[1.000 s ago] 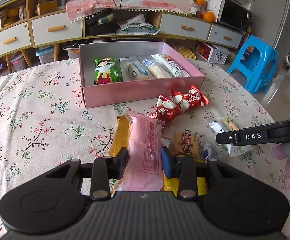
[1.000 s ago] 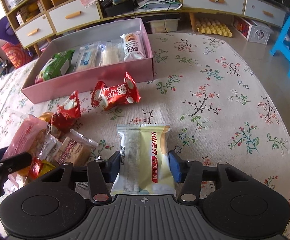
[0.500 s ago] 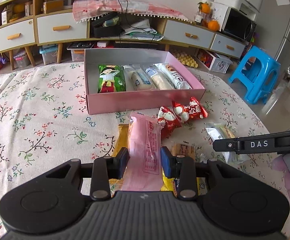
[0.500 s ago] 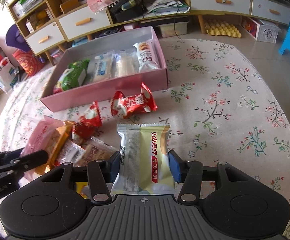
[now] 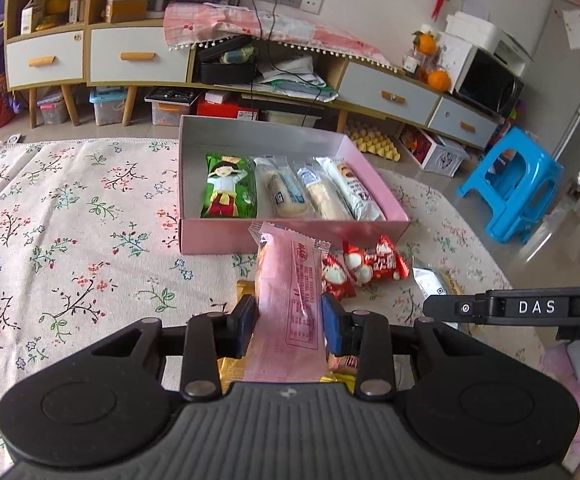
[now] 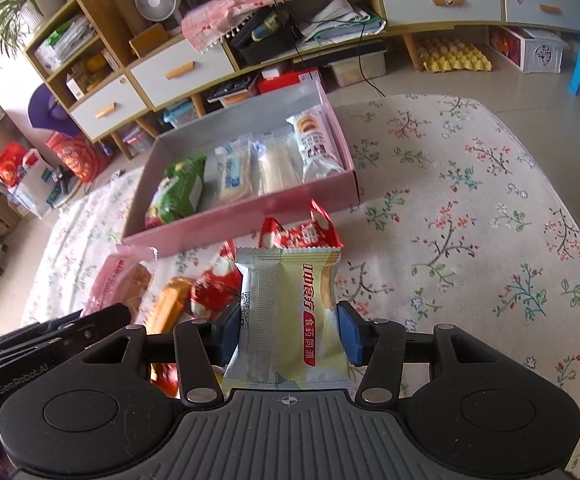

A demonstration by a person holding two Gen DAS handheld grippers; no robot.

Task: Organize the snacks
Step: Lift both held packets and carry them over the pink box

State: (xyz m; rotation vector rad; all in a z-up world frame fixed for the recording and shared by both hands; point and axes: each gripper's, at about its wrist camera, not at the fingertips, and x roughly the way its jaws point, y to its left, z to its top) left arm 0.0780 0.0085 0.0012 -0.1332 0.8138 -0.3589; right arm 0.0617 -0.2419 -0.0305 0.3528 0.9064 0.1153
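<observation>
The left claw [image 5: 289, 322] is clamped on a long pink snack packet [image 5: 290, 300], its two blue pads pressing the wrapper's sides; the packet sticks out ahead of the claw toward twelve o'clock, and its crimped far end overlaps the near wall of the pink box [image 5: 218, 234] in the left wrist view. The right claw [image 6: 290, 330] grips a squat silver-and-yellow snack packet [image 6: 290, 312] with red lettering, held by both pads at its edges. The box sits on the floral-clothed worktop [image 5: 70, 248] and holds four snacks lying side by side: a green packet with a cartoon figure [image 5: 230, 192] at the left end, then two clear-wrapped pale bars [image 5: 284, 196], then a white packet [image 5: 353, 192] against the right wall. Loose on the cloth just in front of the box lie two red wrapped candies [image 5: 369, 266], at about one o'clock from the left claw, touching each other. Beneath and beside the pink packet, an orange-gold wrapper [image 5: 246, 290] peeks out at eleven o'clock. In the right wrist view, the left claw's black body [image 6: 50, 336] appears at nine o'clock with the pink packet [image 6: 122, 280] jutting from it, and one red candy [image 6: 301, 234] shows just behind the silver-and-yellow packet at twelve o'clock. In the left wrist view, the right claw's dark arm [image 5: 517, 306] reaches in from three o'clock.
</observation>
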